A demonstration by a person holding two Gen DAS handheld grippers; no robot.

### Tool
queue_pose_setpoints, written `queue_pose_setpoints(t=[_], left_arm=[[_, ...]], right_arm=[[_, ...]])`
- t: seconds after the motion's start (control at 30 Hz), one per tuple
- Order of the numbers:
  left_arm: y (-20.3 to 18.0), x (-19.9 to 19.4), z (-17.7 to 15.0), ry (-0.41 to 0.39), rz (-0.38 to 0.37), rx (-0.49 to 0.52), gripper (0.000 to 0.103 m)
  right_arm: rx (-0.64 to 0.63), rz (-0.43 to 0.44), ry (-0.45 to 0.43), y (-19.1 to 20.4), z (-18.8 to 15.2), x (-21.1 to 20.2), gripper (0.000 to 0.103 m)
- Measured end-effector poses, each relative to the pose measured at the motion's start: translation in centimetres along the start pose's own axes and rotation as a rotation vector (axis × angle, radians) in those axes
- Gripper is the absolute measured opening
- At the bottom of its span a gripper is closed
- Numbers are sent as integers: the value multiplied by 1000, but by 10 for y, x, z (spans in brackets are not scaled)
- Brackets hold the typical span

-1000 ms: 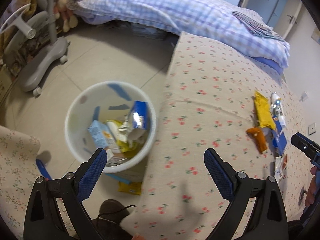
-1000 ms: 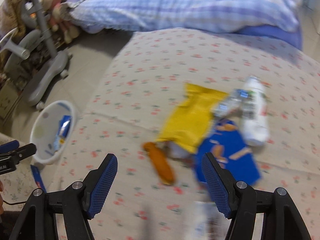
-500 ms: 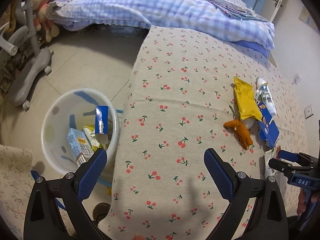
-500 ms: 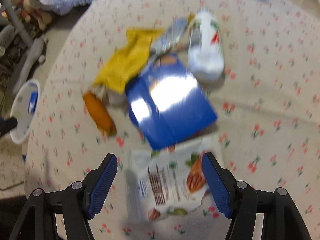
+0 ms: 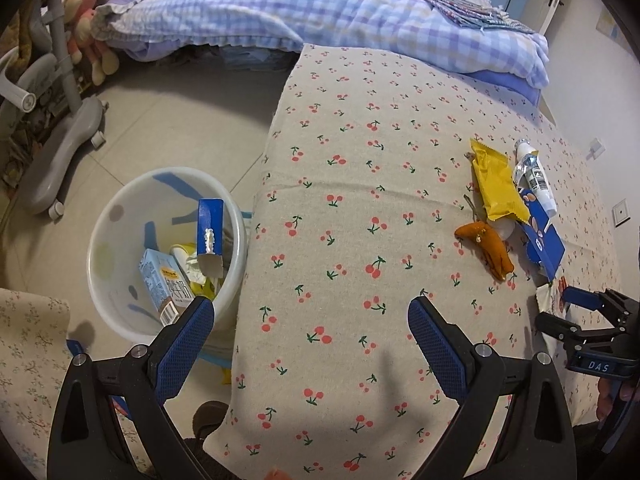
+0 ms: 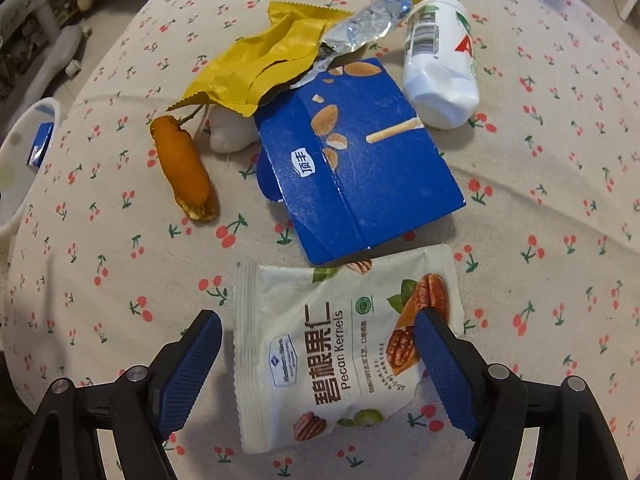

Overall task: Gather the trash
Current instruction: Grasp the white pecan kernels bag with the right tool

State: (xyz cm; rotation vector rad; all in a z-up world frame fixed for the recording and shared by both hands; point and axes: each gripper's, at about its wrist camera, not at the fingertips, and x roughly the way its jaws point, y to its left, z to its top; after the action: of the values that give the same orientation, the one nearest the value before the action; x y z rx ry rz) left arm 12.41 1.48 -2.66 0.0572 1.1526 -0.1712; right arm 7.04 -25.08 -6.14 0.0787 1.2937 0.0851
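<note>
Your right gripper [image 6: 316, 354] hangs nose-down over the pecan packet [image 6: 344, 344], jaws spread and just widened, nothing clenched. The packet lies flat on the cherry-print tabletop [image 6: 120, 240] between the two pads: the left pad stands clear of its edge, the right pad overlaps its pecan-picture corner in view, though contact can't be confirmed.

The packet's print runs up the picture, so its longer side lies roughly along the gripper's pointing line and the short width spans the jaws. Its top seam points toward the blue box [image 6: 360, 168], which just overlaps it. Judged: a straight drop and a squeeze across the width should pinch it, but flat film may slide.

Your left gripper [image 5: 312, 340] is also released and empty, near the tabletop's edge beside the white bin [image 5: 120, 240] on the floor. The right hand is plainly nearer the packet.

The yellow wrapper [image 6: 260, 68], white bottle [image 6: 440, 68] and orange peel [image 6: 184, 168] wait beyond the box.
</note>
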Motion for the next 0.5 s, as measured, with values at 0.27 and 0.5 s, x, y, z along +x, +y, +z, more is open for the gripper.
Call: queue_pose_setpoints(t=[0.27, 0.5], left_arm=[[-13, 1, 2, 21, -29, 20, 99], [-40, 2, 8, 35, -92, 34, 99]], right_arm=[[56, 39, 3, -24, -6, -6, 54], [95, 22, -49, -53, -12, -26, 11]])
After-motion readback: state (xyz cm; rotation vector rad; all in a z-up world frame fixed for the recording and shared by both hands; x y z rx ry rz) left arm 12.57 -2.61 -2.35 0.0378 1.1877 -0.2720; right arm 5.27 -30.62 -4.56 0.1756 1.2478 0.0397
